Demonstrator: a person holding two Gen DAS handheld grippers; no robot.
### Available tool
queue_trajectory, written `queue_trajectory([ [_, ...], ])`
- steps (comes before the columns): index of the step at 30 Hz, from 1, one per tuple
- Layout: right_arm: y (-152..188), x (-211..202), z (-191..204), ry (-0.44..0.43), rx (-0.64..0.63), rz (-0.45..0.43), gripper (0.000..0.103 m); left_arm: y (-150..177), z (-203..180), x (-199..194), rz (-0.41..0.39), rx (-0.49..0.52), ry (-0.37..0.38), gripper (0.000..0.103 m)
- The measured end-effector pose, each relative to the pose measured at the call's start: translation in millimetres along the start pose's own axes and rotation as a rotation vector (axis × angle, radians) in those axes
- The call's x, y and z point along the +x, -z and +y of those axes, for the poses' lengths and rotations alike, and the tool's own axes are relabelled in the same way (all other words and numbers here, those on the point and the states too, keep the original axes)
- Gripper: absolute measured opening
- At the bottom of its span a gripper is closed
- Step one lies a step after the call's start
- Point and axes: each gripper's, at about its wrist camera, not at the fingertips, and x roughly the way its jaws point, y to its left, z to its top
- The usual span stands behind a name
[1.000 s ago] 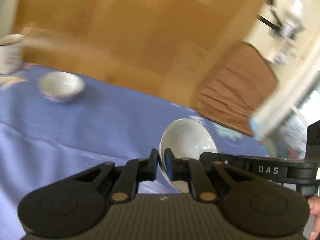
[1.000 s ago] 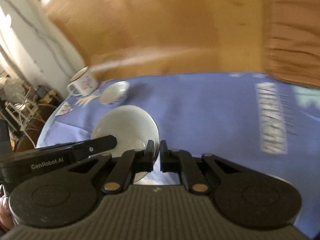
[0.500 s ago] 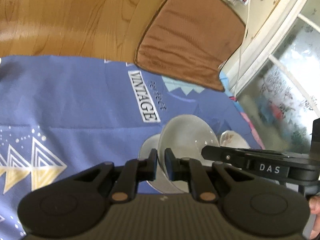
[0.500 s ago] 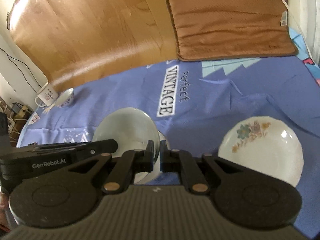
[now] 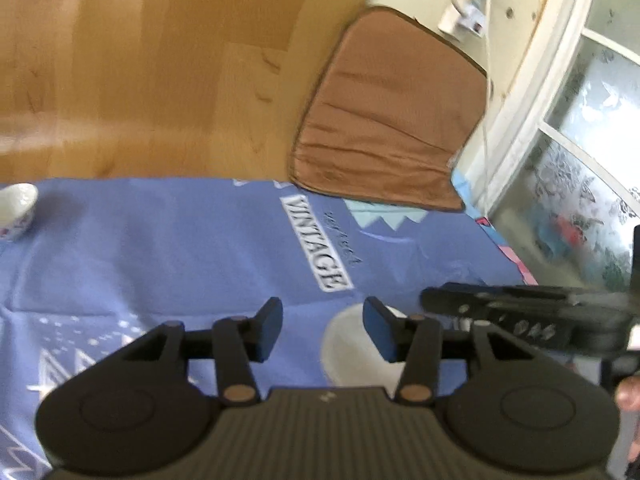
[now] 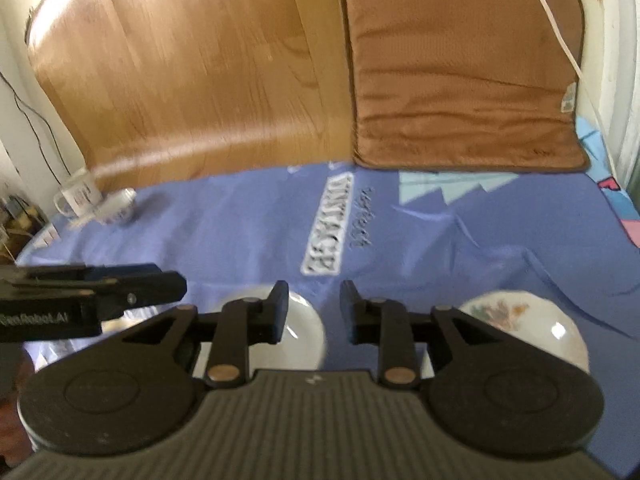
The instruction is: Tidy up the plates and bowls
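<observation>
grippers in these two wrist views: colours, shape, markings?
Both the left gripper and right gripper are matte black, with ribbed grey bodies, round side housings, brass-coloured pivot pins and blue-faced finger pads. White "GenRobot.AI" lettering marks the left gripper's side. No cables or sleeves visible.

Three dishes show in the right wrist view: one plain white bowl (image 6: 296, 336) near the camera, one flowered plate (image 6: 524, 320) to its right, and one small patterned bowl (image 6: 116, 208) far off to the left. One mug (image 6: 78, 194) stands just beside that small bowl (blurred, so its print is unreadable). One brown cushion (image 6: 464, 80) lies behind the blue cloth (image 6: 240, 232).
</observation>
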Motion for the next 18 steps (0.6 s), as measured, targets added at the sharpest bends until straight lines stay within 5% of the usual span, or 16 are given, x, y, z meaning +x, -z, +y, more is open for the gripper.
queue_trajectory([
  [8, -17.8, 30.3, 56.0, -0.187, 0.029, 0.096, 0.032, 23.0, 108.5, -20.0, -0.019, -0.148, -0.127, 0.046],
  [14, -31.0, 88.5, 126.0, -0.283, 0.047, 0.207, 0.032, 40.8, 210.9, -48.2, -0.180, -0.289, -0.386, 0.045],
  [18, -46.3, 132.0, 168.9, -0.303, 0.077, 0.226, 0.033, 51.5, 252.8, -53.1, -0.231, -0.371, -0.432, 0.045],
])
